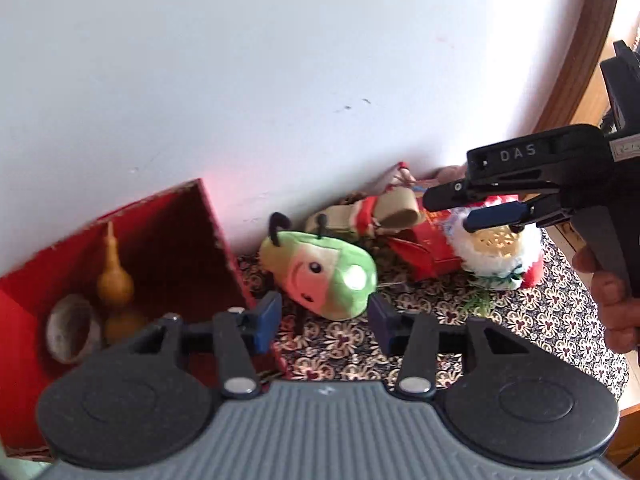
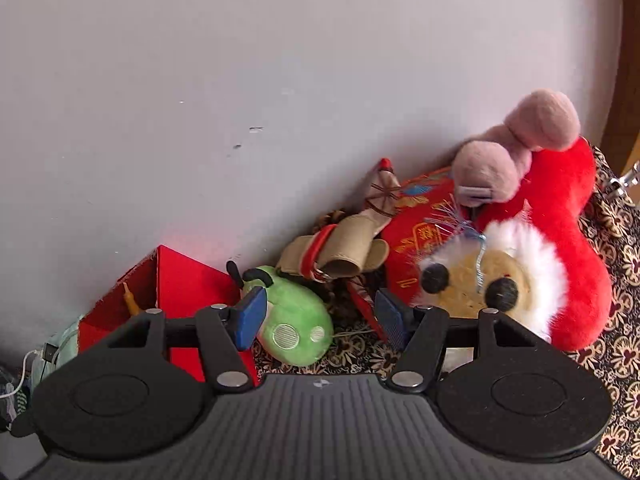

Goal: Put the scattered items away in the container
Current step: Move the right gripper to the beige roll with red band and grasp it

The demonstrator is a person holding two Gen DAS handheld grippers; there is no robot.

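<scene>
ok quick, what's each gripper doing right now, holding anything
Left gripper: open, holding nothing, aimed at the green plush toy.
Right gripper: open, holding nothing.

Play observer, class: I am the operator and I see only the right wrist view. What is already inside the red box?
Observer: A yellow gourd stands upright in the red box; your view shows only its tip.
Operator: Is anything else in there?
Observer: Yes, a greyish shell-like bowl lies to the left of the gourd.
Operator: Where is my hand-held gripper, seen from outside?
Observer: The right hand-held gripper hangs in front of the Santa plush, near its face, with the jaws open and nothing between them.
</scene>
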